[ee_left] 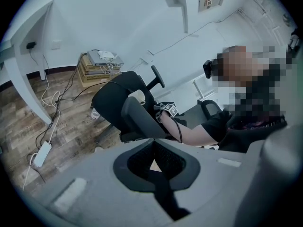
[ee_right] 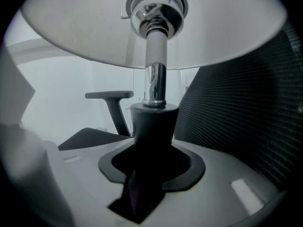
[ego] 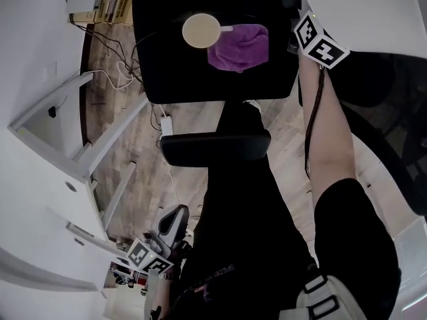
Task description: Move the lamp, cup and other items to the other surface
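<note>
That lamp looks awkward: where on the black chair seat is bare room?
Chair seat is bare left of the cup and along the near edge in front of the purple cloth. Crowded mid-seat, where cup and cloth sit together.

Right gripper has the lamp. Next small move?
Likely ease the lamp down onto bare chair seat, clear of the cup and purple cloth. The right gripper is clamped on its stem; the base is out of view, so go slowly.

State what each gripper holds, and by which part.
The right gripper holds the lamp by the dark lower section of its stem. The left gripper is shut and holds nothing.
</note>
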`<action>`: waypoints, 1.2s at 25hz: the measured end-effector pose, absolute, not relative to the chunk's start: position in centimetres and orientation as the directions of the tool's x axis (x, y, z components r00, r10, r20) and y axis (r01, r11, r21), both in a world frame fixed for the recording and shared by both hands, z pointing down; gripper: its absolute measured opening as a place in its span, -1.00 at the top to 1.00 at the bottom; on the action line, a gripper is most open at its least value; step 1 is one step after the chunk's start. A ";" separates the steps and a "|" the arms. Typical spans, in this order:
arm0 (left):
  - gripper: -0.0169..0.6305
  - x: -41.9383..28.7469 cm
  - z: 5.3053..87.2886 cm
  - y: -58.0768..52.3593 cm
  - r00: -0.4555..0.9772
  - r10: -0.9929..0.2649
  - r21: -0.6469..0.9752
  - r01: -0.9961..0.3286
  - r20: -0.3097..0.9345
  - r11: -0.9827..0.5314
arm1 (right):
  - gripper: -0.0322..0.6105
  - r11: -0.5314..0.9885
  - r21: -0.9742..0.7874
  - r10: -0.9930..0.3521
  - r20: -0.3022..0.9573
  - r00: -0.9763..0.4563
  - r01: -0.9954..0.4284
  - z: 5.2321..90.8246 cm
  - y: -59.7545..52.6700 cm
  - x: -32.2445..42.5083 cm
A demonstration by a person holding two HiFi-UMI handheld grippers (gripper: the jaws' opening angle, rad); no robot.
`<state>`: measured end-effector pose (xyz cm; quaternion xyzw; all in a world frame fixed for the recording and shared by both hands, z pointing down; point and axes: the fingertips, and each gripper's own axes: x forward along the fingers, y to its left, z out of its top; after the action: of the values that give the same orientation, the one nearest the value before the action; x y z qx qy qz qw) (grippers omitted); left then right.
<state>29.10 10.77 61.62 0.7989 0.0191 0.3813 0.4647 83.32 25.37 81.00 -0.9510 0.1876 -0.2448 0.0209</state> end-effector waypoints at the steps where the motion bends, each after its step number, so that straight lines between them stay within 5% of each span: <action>1: 0.94 29.1 61.9 10.9 0.706 0.387 0.758 -0.328 0.594 -0.564 | 0.42 -0.929 -0.129 -0.365 0.461 0.809 -0.346 81.5 25.4 83.2; 20: 0.94 29.0 65.3 10.5 0.716 0.367 0.779 -0.395 0.593 -0.487 | 0.38 -0.924 -0.049 -0.353 0.497 0.792 -0.380 86.0 24.7 81.5; 25: 0.94 29.3 65.2 10.6 0.738 0.367 0.798 -0.380 0.566 -0.467 | 0.04 -0.934 -0.030 -0.313 0.546 0.777 -0.355 87.2 25.9 80.0; 30: 0.94 28.3 65.2 10.6 0.764 0.357 0.818 -0.367 0.537 -0.444 | 0.03 -0.929 -0.008 -0.298 0.610 0.735 -0.370 88.2 26.9 76.6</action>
<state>28.30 10.58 65.23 0.7771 -0.0030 0.3433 0.5274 76.60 26.86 88.19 -0.9296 0.1796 -0.3169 -0.0567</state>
